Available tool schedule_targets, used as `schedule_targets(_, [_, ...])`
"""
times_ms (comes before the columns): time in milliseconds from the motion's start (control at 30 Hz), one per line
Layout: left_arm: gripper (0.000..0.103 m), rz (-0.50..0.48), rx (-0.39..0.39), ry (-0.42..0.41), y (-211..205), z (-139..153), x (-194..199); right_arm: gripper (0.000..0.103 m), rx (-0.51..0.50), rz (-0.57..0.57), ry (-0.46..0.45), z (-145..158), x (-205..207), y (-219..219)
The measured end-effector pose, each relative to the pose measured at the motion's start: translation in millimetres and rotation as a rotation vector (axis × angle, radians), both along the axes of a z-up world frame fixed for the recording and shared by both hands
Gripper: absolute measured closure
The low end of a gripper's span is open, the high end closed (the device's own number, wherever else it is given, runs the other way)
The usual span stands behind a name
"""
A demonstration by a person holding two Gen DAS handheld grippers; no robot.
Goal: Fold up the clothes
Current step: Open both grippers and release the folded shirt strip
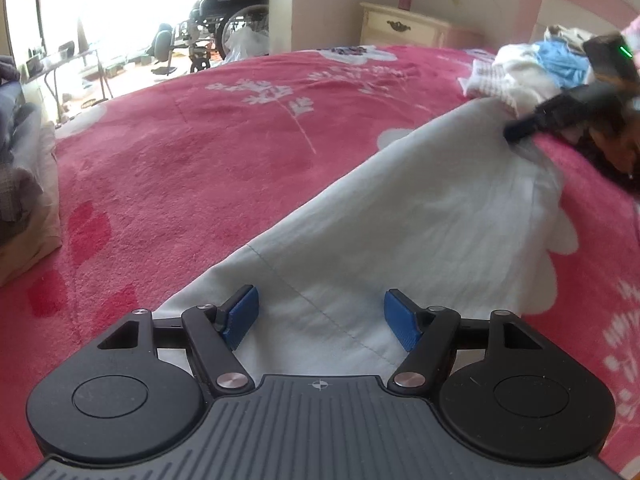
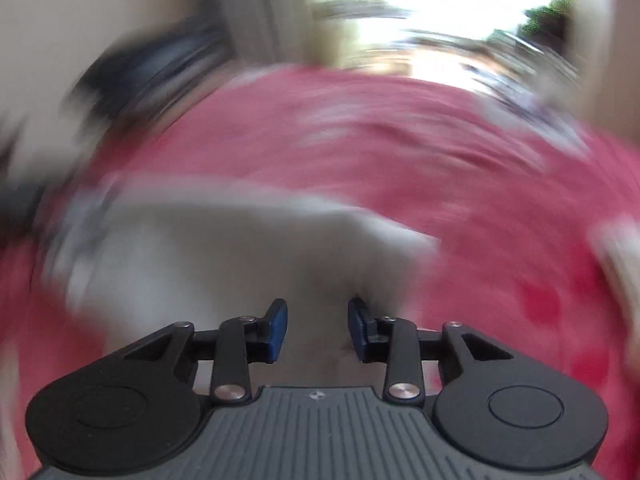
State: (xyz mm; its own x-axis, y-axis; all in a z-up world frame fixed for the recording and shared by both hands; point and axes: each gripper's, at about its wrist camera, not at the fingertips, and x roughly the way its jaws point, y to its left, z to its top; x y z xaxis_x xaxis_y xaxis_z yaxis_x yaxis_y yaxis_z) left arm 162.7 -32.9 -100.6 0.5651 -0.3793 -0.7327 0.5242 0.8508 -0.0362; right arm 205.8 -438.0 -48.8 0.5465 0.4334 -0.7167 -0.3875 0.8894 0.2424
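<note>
A pale grey-white garment [image 1: 420, 224] lies spread on the pink floral bedspread [image 1: 200, 140], running from near my left gripper [image 1: 320, 316] toward the upper right. The left gripper is open, its blue pads [image 1: 242, 316] hovering just over the garment's near end with a seam between them. At the far right of the left wrist view the other gripper [image 1: 560, 116] touches the garment's far end, blurred. In the right wrist view everything is motion-blurred; the right gripper [image 2: 317, 328] stands open over pale cloth [image 2: 240, 248] on the pink bedspread [image 2: 440, 160].
A heap of white and blue clothes [image 1: 528, 64] sits at the bed's far right. A cream nightstand [image 1: 404, 26] stands behind the bed, a wheelchair [image 1: 224, 20] by the bright doorway, and bundled bedding [image 1: 24, 184] at the left edge.
</note>
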Motion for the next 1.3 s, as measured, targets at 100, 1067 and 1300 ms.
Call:
schedule_targets(100, [0.033,0.001,-0.007,-0.003,0.6,0.8,1.0,0.067,0.135,-0.175,0.005,5.7,8.3,-34.0])
schedule_targets(1067, [0.03,0.025,-0.094,-0.006,-7.5,-10.0,14.9,0.081,0.135,0.024,0.023,-8.6,-34.1,-11.8])
schedule_targets(1300, [0.03,0.084,-0.175,0.006,8.3,17.9,4.6,0.087,0.356,-0.183,0.097,-8.4,-48.9,-61.0])
